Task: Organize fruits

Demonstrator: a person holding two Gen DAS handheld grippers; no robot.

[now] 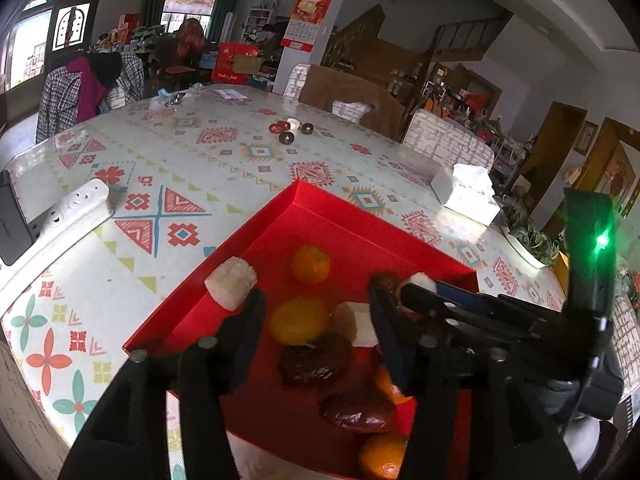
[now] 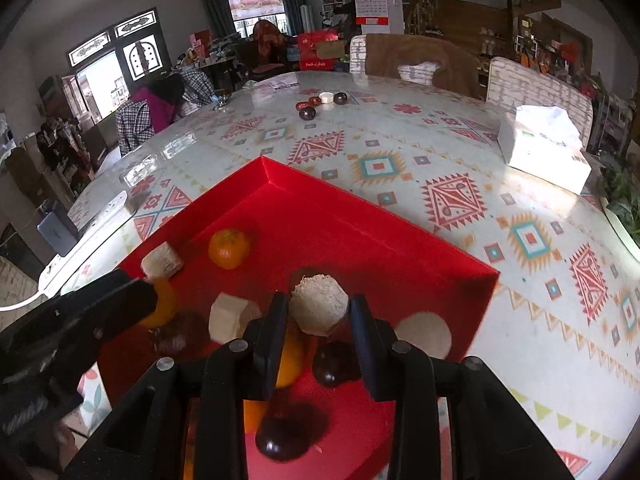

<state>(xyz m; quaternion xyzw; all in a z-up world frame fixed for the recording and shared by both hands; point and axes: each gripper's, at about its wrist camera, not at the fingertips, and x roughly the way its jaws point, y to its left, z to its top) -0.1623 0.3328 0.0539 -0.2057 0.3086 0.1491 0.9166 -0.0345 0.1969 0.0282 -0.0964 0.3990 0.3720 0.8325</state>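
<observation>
Over a shallow red tray [image 2: 400,216] on a patterned tablecloth [image 1: 200,160], two hand-held grippers hover. Inside the tray, the right gripper [image 2: 319,312] clamps a pale, rough-skinned round fruit [image 2: 319,304] between its two black fingers. Beside it in the tray, the left gripper [image 1: 316,308] stands partly open with nothing held, above a yellow fruit [image 1: 298,320] and a dark wrinkled fruit [image 1: 314,358]. Toward the tray's far corner lies an orange [image 2: 229,248], with a cut white chunk [image 2: 162,261] at the tray's left wall. Beyond the tray sits a tissue box [image 2: 544,148]
</observation>
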